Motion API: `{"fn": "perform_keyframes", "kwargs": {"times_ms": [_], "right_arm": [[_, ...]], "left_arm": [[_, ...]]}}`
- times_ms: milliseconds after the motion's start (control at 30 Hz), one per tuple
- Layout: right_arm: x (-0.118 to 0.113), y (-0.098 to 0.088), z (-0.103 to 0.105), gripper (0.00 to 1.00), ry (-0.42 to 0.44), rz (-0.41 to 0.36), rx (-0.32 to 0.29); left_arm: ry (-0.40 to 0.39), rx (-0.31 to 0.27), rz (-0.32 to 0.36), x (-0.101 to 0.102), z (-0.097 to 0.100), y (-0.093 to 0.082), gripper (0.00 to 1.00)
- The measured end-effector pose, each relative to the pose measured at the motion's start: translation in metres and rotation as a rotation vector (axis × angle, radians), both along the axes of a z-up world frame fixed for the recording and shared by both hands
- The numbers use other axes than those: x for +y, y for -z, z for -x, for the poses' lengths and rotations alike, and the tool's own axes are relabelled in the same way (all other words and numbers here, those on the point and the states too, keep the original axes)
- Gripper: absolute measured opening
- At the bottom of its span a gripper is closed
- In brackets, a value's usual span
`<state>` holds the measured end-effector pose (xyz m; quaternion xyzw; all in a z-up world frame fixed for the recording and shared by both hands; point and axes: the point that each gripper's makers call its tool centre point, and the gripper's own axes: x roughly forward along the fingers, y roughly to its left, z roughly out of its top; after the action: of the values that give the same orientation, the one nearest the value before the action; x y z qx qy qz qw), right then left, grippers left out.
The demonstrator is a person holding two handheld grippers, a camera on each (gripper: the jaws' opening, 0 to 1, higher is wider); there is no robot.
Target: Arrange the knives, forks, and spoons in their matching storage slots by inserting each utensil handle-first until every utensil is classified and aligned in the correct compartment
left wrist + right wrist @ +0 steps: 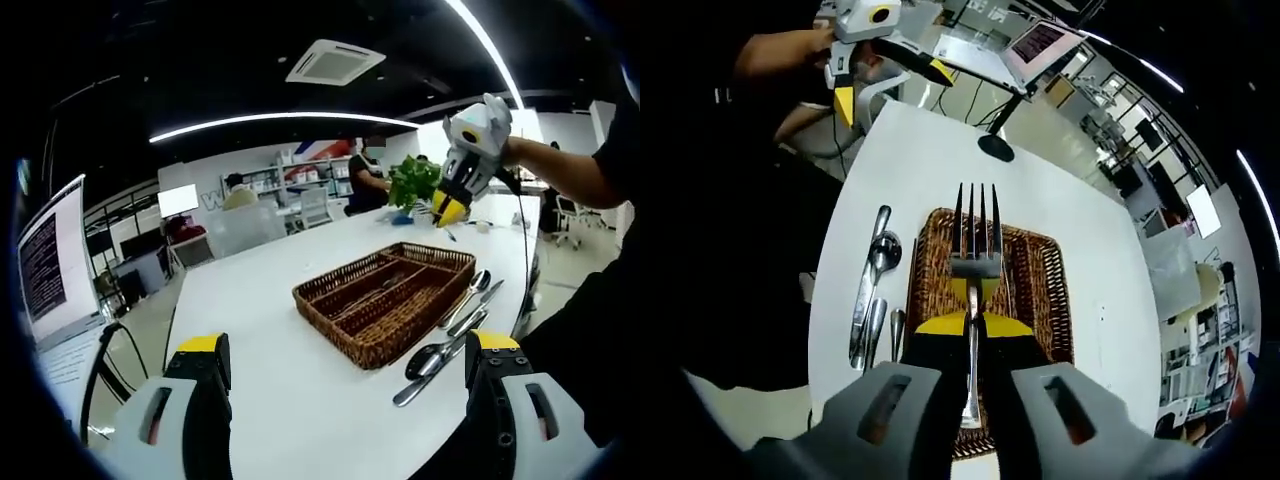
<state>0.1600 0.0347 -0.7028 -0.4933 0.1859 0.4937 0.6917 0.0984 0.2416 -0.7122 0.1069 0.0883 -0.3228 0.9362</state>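
Fork (975,262) held tight in right tool (970,325), tines pointing away, handle back toward person, hanging over wicker tray (1045,290). Handle must go in first, so fork may land wrong way or in wrong slot. Thin grip, fork may tip or slip. Spoons and knives (450,335) wait on bench (260,320) beside tray. Left tool (345,400) wide, holding nothing. Laptop screen (45,265) writing maybe there, too small to read.

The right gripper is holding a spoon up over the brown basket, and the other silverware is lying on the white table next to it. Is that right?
Not quite: the right gripper holds a fork, not a spoon, as the right gripper view shows. It is over the wicker basket, with other silverware on the white table beside it.
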Motion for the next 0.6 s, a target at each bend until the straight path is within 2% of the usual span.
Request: {"fn": "perform_keyframes", "kwargs": {"times_ms": [167,367,600], "right_arm": [[-0.002,-0.006,-0.009,0.0,0.021,0.031,-0.021],[-0.002,-0.002,-0.021,0.0,0.003,0.045,0.006],[-0.001,0.014,-0.054,0.0,-0.044,0.071,0.046]], "left_arm": [[0.019,-0.007,0.025,0.002,-0.011,-0.002,0.99],[0.026,0.004,0.036,-0.004,-0.032,-0.002,0.99],[-0.007,-0.008,0.036,-0.01,-0.078,-0.017,0.99]]}}
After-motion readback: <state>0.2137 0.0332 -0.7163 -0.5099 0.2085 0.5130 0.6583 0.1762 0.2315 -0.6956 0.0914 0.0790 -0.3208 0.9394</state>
